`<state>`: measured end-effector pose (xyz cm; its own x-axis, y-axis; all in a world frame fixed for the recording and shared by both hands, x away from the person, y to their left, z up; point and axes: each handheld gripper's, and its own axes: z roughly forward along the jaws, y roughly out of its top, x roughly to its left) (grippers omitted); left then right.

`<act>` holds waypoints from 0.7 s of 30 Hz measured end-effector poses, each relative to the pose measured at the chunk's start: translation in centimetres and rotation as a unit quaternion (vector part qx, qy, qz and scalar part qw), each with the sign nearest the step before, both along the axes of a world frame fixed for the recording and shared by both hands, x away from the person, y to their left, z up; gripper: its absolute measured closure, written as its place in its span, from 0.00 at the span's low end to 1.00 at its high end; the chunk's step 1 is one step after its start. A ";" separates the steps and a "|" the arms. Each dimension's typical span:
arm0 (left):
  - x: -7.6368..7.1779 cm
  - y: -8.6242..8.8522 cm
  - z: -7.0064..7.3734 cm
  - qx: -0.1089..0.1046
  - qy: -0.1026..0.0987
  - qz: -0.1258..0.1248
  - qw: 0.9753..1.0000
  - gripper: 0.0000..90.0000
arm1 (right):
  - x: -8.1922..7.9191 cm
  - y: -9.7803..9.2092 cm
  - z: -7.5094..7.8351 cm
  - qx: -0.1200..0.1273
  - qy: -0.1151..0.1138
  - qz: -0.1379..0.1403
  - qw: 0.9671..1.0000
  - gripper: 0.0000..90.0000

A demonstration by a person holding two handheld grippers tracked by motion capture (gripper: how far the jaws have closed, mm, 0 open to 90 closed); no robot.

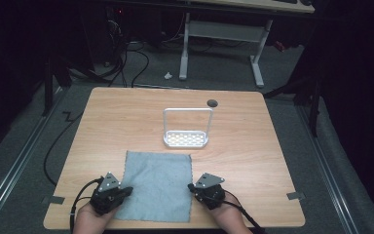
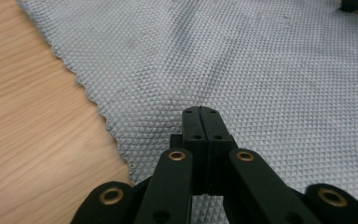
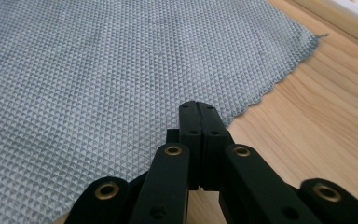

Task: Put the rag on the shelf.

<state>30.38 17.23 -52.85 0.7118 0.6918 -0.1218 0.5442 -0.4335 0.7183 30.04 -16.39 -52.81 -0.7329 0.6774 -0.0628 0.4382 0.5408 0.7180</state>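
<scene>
Lying flat, the cloth (image 1: pixel 157 186) has a gripper at each side edge — left gripper (image 1: pixel 126 190) and right gripper (image 1: pixel 192 187), jaws closed on nothing — bare table (image 1: pixel 126 122) around.

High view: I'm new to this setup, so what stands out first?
A grey waffle-textured cloth lies flat at the near edge of the light wooden table. The left gripper and right gripper, jaws together, flank it. Behind stands a white wire-framed rack.

A wooden tabletop (image 1: pixel 253 146) is surrounded by grey carpet floor (image 1: pixel 24 161). Beyond its far edge, a white-legged desk (image 1: pixel 224 34) and black cables (image 1: pixel 126 63) are seen in darkness.
</scene>
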 end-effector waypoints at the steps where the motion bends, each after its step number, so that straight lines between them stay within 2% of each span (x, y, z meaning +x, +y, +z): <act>1: 0.0 -0.4 0.0 0.001 -0.001 -0.005 1.000 1.00 | -0.2 -0.5 0.1 -0.004 0.001 -0.005 1.000 1.00; 6: -0.1 -2.7 0.0 -0.001 -0.003 -0.034 0.999 0.99 | -0.7 -2.6 0.2 -0.007 0.003 -0.028 1.000 1.00; 12: -0.4 -4.9 -0.1 -0.013 0.001 -0.062 0.998 0.98 | -1.5 -5.4 0.1 0.008 0.008 -0.062 0.998 1.00; 19: -0.8 -6.2 -0.1 -0.015 0.008 -0.098 0.995 0.98 | -2.3 -7.2 0.2 0.009 0.012 -0.081 0.997 1.00; 21: -0.9 -6.4 -0.1 -0.016 0.009 -0.101 0.995 0.97 | -2.4 -7.4 0.2 0.009 0.013 -0.085 0.996 1.00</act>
